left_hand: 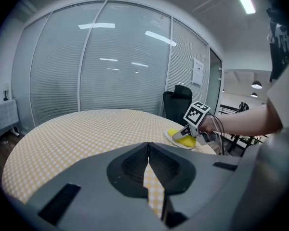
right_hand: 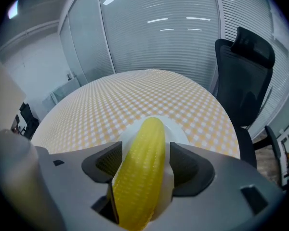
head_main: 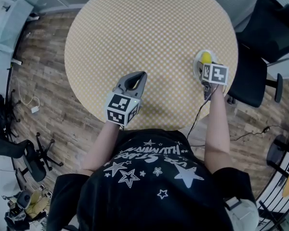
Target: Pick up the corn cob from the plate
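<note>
yellow-and-white checked cloth covers the round table (head_main: 149, 32). left gripper (head_main: 136, 78) is over the near edge, well apart from the plate. its jaws are pressed together at the tips with nothing between them, only cloth showing through the gap lower down. further right, close to the table's right edge, is a white plate (head_main: 197, 67) with the corn cob (head_main: 205, 57) lying on it. right gripper (right_hand: 144, 160) is down at the plate, jaws apart, straddling the cob lengthwise. left pad looks to be against the cob; a sliver of plate shows between the right pad and the cob, so not clamped. cob end sticks out past the jaw tips. black office chair (head_main: 260, 37) stands just off the table's right side.
</note>
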`<state>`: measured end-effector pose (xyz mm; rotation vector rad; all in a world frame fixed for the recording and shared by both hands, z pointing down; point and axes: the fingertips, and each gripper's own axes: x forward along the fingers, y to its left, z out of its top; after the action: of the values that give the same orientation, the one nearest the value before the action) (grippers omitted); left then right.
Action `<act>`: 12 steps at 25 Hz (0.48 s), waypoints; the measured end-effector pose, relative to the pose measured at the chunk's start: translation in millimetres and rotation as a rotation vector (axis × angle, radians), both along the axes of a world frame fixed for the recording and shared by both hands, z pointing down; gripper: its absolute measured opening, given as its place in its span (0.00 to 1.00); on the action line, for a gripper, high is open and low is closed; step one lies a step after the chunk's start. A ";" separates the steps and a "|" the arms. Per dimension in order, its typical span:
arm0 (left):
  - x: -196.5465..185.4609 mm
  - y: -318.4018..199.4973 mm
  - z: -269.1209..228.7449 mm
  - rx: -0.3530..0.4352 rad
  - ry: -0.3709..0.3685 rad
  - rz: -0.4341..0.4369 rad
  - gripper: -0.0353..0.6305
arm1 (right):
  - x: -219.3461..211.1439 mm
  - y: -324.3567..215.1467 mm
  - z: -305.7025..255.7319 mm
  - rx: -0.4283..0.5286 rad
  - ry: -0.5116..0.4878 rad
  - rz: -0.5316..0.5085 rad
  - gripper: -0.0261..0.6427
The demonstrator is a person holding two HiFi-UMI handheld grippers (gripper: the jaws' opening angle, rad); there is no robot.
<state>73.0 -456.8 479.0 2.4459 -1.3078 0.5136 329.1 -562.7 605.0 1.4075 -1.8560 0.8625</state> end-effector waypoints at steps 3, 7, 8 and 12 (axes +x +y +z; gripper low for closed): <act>-1.4 2.7 -0.9 -0.001 -0.005 -0.001 0.07 | 1.8 0.0 3.7 -0.014 0.044 -0.007 0.49; -9.4 6.0 -0.9 -0.005 -0.010 -0.009 0.07 | -3.1 0.3 5.2 -0.003 0.039 -0.018 0.49; -10.4 6.8 -1.0 -0.005 -0.010 -0.011 0.07 | -3.4 0.5 5.8 -0.005 0.020 -0.011 0.49; -8.2 12.6 0.9 -0.009 -0.009 -0.002 0.07 | 0.8 -0.3 9.9 -0.001 0.041 0.005 0.44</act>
<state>64.8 -444.2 480.0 2.4378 -1.3083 0.5293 329.9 -563.1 614.9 1.4197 -1.8219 0.8314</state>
